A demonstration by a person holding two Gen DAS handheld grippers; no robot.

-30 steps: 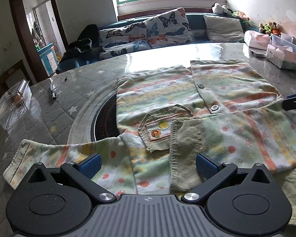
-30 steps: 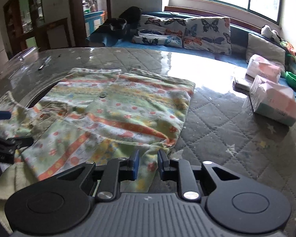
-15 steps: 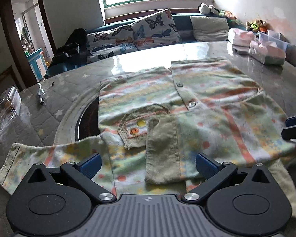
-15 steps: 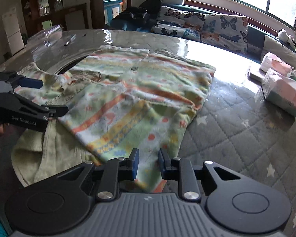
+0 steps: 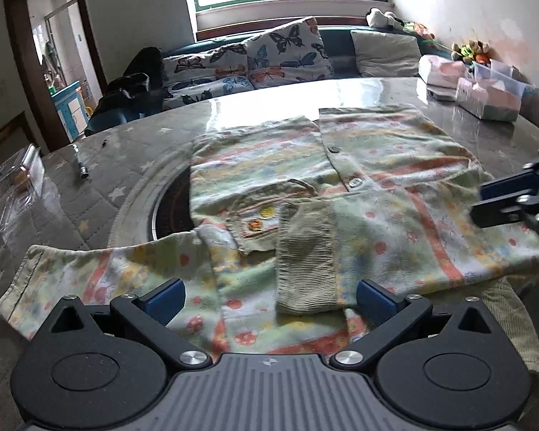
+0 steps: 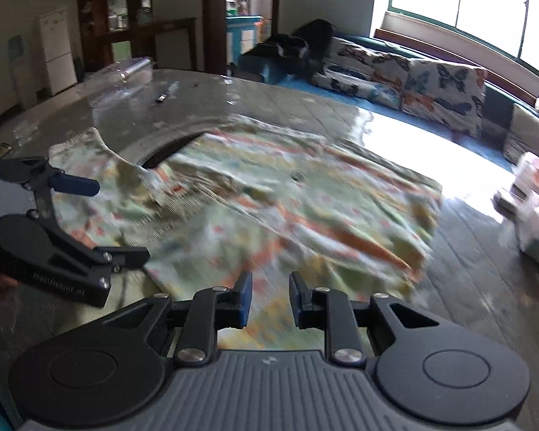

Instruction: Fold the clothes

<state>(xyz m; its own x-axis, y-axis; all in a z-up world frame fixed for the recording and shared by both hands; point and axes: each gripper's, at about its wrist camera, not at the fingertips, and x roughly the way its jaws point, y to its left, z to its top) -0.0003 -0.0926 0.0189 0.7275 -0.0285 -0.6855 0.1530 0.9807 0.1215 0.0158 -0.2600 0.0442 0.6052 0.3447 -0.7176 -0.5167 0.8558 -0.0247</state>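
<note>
Cardigan (image 5: 341,186) lies flat on the grey quilted surface (image 5: 100,194), partly over a dark round inset in the middle of it. Fabric is pale green with orange and yellow stripes and dots, two buttons down the placket, a small front pocket with embroidered patches. One sleeve is folded across the front, its ribbed olive cuff (image 5: 307,258) lying on the body near the pocket; the other sleeve (image 5: 100,280) stretches out flat toward the left edge of the left wrist view. Left tool (image 5: 269,300) hovers over the near hem, blue pads wide apart, nothing between them. Right tool (image 6: 267,300) has its pads close together with a narrow gap; cloth is seen behind the gap, but I cannot tell if any is pinched, since that view is motion-blurred. Left wrist view alone gives sharp detail: buttons, pocket, cuff ribbing, plus tissue packs (image 5: 485,102) at the far right of the surface and a clear plastic box (image 5: 14,186) at the far left. Right wrist view alone shows the left tool from the side, its pads apart above the outstretched sleeve, a white fridge (image 6: 57,50) in the back room, and bright window glare on the surface past the cardigan. Both views show the butterfly-print cushions (image 5: 266,57) on the bench behind.
</note>
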